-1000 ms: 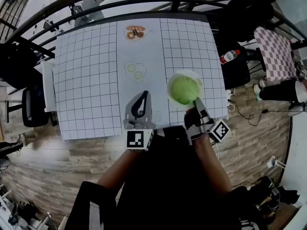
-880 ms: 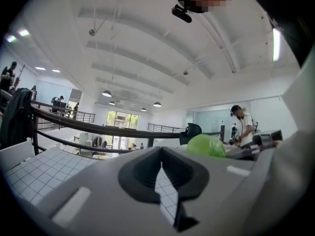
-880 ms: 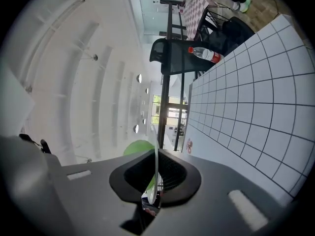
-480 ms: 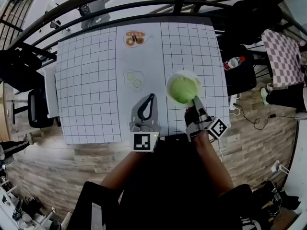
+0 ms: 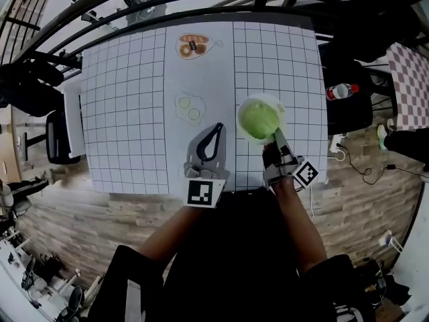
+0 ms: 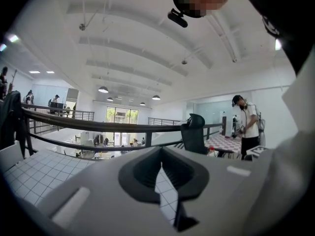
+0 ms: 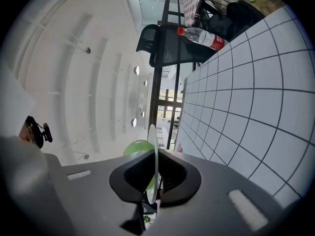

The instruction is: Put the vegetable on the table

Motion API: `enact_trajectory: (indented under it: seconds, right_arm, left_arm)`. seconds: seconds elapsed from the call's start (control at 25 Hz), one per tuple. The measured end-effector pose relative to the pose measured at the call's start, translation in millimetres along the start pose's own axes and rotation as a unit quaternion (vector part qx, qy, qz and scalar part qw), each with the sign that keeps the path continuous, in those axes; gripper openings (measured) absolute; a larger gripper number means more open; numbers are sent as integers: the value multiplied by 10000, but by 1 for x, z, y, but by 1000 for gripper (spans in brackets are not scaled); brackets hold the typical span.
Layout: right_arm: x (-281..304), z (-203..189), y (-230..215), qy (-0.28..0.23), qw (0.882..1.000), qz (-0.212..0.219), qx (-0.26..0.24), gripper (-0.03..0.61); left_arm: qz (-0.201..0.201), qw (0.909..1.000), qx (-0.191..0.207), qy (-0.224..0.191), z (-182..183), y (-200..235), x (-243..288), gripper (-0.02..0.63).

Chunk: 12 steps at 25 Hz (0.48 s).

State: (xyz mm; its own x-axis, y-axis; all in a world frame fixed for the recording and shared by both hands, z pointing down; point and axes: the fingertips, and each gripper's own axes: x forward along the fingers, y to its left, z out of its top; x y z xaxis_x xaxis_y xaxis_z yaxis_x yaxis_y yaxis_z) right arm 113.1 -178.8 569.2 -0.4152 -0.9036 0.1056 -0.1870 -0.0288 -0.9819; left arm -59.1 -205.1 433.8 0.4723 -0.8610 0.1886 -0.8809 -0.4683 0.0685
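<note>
To your right, a red-labelled bottle (image 5: 340,90) lies on a dark seat (image 5: 352,109), with a checkered cloth (image 5: 410,72) beyond it. A black chair (image 5: 57,136) stands to your left on the wood-plank floor (image 5: 80,213), and a dark railing (image 5: 134,2) curves across ahead of you. The left gripper view shows a person in a white shirt (image 6: 246,124) standing in the distance.
</note>
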Motion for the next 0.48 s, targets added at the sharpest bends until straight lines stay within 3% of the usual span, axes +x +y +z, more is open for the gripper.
enact_trajectory:
  seconds: [0.28, 0.48]
  right_arm:
    - [16, 14, -39, 167, 9995, 20, -278, 9]
    - [24, 12, -70, 259, 9996, -57, -119, 9]
  left_arm:
    - [38, 9999, 85, 80, -2, -1, 19, 8]
    - [186, 9996, 113, 154, -7, 6, 30, 8]
